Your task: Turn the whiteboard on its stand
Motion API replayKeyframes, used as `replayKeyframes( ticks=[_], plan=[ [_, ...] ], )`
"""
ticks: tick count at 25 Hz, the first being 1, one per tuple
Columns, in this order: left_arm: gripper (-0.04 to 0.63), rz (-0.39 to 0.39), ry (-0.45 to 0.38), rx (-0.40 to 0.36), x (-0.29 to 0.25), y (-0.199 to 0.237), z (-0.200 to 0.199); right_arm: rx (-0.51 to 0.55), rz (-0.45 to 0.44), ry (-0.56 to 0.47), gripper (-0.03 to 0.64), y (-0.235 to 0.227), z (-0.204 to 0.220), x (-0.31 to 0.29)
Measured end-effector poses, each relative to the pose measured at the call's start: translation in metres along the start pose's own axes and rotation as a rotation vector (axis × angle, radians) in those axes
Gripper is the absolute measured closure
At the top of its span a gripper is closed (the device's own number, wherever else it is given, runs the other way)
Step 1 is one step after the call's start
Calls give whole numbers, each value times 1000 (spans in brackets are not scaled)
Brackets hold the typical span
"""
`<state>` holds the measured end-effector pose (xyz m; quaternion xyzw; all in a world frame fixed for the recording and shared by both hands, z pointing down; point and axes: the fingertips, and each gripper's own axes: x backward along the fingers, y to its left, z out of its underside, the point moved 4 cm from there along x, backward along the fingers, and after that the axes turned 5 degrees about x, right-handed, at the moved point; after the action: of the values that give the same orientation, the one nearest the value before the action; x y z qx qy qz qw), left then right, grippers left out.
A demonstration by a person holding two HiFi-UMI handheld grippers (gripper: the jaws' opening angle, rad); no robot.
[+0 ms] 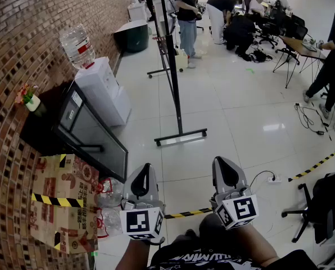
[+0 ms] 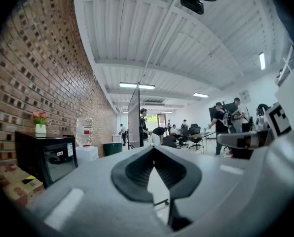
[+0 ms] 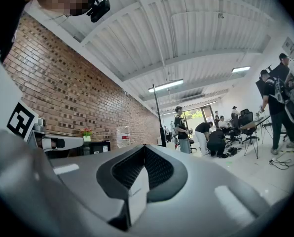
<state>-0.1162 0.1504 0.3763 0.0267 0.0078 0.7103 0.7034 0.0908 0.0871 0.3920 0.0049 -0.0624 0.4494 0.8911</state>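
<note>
The whiteboard (image 1: pixel 168 44) stands edge-on to me, a thin dark panel on a black stand whose foot bar (image 1: pixel 181 135) rests on the white tiles ahead. The left gripper view shows the whiteboard (image 2: pixel 133 115) as a narrow dark slab, and the right gripper view shows the whiteboard (image 3: pixel 159 117) as a slim pole. My left gripper (image 1: pixel 144 170) and right gripper (image 1: pixel 223 165) hang side by side low in the head view. Both point level toward the stand and are well short of it. The tips of the left gripper (image 2: pixel 153 149) and of the right gripper (image 3: pixel 144 147) meet, with nothing between them.
Along the brick wall at left are a water dispenser (image 1: pixel 100 89), a black glass-fronted cabinet (image 1: pixel 91 136) with a flower pot (image 1: pixel 30 101) and cardboard boxes (image 1: pixel 63 204). Black-yellow tape (image 1: pixel 184 212) crosses the floor. A power strip (image 1: pixel 271 179) and chair (image 1: pixel 319 207) lie right. People (image 1: pixel 187 16) stand beyond.
</note>
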Motion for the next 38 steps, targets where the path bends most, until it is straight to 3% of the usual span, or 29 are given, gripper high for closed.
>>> replayKeyframes(
  ticks=[10,20,25,30,38],
  plan=[
    [591,-11,34,-18,-59,17,8,-33,31,-6,607,-29,24,-70],
    [590,-64,-1,-51,-183,57,-5,-59,-30,-17,607,-65,40,-210],
    [591,-68,3,-55,-234,62,-6,-14,-18,-31,607,-88,35,-260],
    [591,-96,8,-34,-272,65,1,-3,-44,17,607,-110,45,-290],
    [591,-64,26,-42,-314,74,-1,53,-52,56,607,-115,41,-337]
  ],
)
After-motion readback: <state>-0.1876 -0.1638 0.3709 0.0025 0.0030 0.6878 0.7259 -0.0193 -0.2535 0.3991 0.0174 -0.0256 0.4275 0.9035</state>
